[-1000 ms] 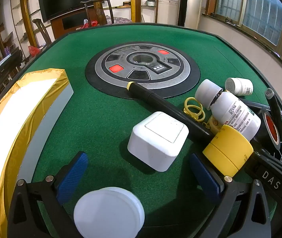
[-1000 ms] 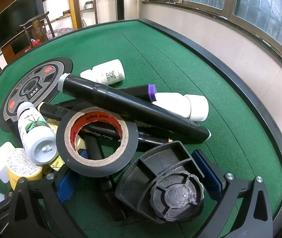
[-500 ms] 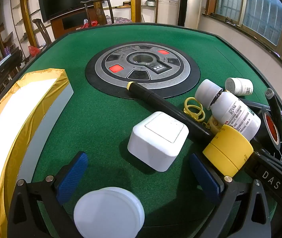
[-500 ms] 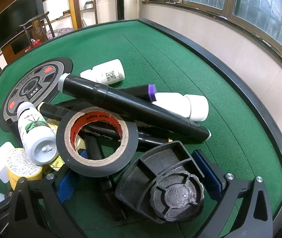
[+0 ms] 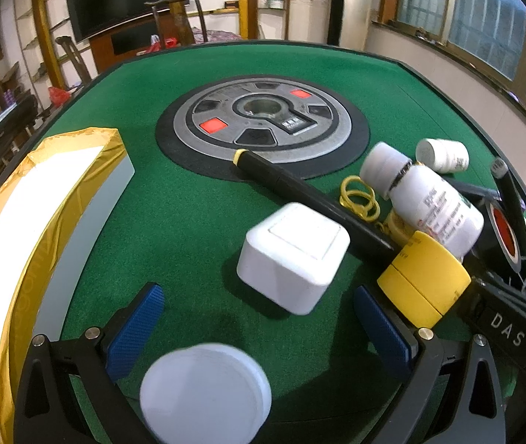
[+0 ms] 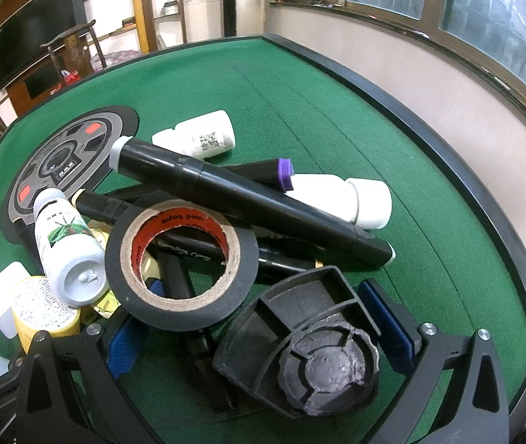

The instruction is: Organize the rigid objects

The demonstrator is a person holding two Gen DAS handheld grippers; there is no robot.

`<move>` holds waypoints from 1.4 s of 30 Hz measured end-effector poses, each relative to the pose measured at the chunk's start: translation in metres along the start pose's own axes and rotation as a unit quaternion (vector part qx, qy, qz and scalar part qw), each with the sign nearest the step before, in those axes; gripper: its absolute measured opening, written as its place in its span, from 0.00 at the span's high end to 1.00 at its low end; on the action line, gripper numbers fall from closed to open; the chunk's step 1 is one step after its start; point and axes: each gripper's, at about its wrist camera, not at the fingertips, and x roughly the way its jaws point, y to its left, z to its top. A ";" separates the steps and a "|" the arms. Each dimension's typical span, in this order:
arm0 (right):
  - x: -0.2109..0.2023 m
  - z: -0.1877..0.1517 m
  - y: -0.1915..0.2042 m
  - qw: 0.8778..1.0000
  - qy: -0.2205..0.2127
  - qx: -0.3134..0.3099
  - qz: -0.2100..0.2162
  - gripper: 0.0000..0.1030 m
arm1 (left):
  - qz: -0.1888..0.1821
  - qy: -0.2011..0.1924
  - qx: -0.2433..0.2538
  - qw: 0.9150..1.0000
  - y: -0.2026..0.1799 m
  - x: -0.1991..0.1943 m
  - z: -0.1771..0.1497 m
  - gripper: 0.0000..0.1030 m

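A pile of rigid objects lies on the green table. In the left wrist view my left gripper [image 5: 259,318] is open just behind a white square box [image 5: 294,257], with a white round lid [image 5: 205,392] between its arms. A yellow jar [image 5: 424,277], a white labelled bottle [image 5: 429,203] and a black marker [image 5: 307,199] lie to the right. In the right wrist view my right gripper [image 6: 259,322] is open over a black tape roll [image 6: 181,262] and a black plastic knob piece [image 6: 311,344]. A thick black marker [image 6: 248,199] lies beyond.
A gold-edged white box [image 5: 33,244] stands at the left. A round grey and black panel [image 5: 263,122] sits in the table's middle. Small white bottles [image 6: 196,135] [image 6: 340,199] and yellow rubber bands [image 5: 359,198] lie around the pile. The table's raised black rim [image 6: 448,170] runs at the right.
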 end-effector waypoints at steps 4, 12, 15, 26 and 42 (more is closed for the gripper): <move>0.000 0.001 -0.004 1.000 0.021 -0.015 0.010 0.00 | -0.012 0.023 0.019 0.999 0.002 -0.005 -0.002 0.01; -0.002 0.000 -0.003 0.999 0.029 -0.024 0.016 0.00 | -0.033 0.020 0.046 0.998 0.006 -0.009 -0.010 0.01; -0.002 -0.001 -0.003 0.999 0.027 -0.019 0.012 0.00 | -0.033 0.019 0.045 0.998 0.005 -0.009 -0.011 0.01; -0.003 -0.003 -0.001 1.000 0.025 -0.014 0.008 0.00 | 0.004 0.016 0.014 1.000 -0.002 -0.013 -0.018 0.01; -0.092 -0.030 -0.013 0.979 -0.195 -0.023 0.047 0.00 | -0.024 -0.100 0.012 0.995 0.076 -0.119 -0.029 0.03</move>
